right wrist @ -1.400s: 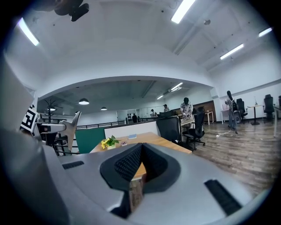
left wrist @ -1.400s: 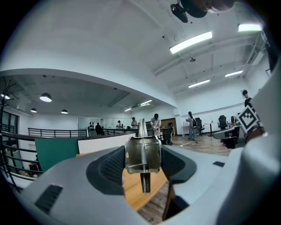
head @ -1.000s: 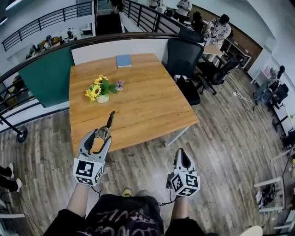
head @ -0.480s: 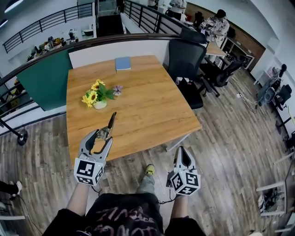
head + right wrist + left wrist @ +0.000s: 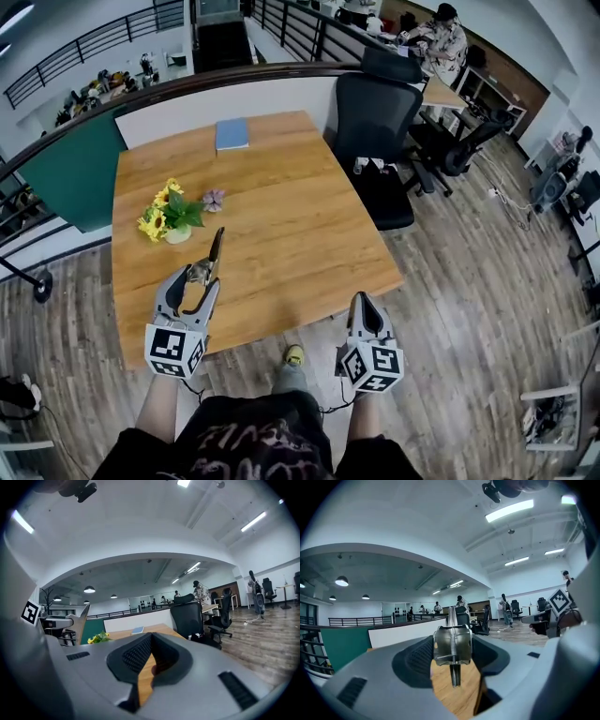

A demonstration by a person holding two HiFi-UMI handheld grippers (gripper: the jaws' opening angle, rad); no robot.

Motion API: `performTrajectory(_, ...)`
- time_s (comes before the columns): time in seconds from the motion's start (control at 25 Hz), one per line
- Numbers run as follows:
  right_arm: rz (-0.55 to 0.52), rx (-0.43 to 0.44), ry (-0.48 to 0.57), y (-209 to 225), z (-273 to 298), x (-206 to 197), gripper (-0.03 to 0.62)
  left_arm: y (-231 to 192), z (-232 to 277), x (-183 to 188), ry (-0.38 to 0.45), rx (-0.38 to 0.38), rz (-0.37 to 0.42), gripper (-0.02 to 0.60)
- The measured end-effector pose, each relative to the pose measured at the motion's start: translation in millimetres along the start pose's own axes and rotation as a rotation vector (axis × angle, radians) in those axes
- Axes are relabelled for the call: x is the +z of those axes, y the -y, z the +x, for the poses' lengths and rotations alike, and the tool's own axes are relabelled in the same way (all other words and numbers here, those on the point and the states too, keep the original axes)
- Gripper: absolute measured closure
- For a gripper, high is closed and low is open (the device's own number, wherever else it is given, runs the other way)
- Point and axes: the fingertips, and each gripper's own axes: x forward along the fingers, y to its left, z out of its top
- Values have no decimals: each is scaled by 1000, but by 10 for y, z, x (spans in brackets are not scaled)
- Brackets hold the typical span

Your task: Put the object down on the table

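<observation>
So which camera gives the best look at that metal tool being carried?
The left gripper view: the metal tool sits close up in the middle of the picture, clamped between the jaws. The head view shows it small, its dark end poking out over the table. In the right gripper view I cannot make it out.

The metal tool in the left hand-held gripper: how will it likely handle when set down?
The metal tool looks rigid: its long tip juts straight past the left hand-held gripper without sagging. Bare shiny metal probably makes it slick and fairly heavy for its size.
</observation>
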Motion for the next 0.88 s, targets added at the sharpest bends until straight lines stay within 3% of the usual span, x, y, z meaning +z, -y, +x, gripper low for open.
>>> performTrajectory(0.48,-30,154,-57,447,1386,334,589,3,1094,100,-52,120,-4,333)
performTrajectory(0.88,-34,259,-89,402,1955,306,589,-133,1382,136,-82,192,6,333)
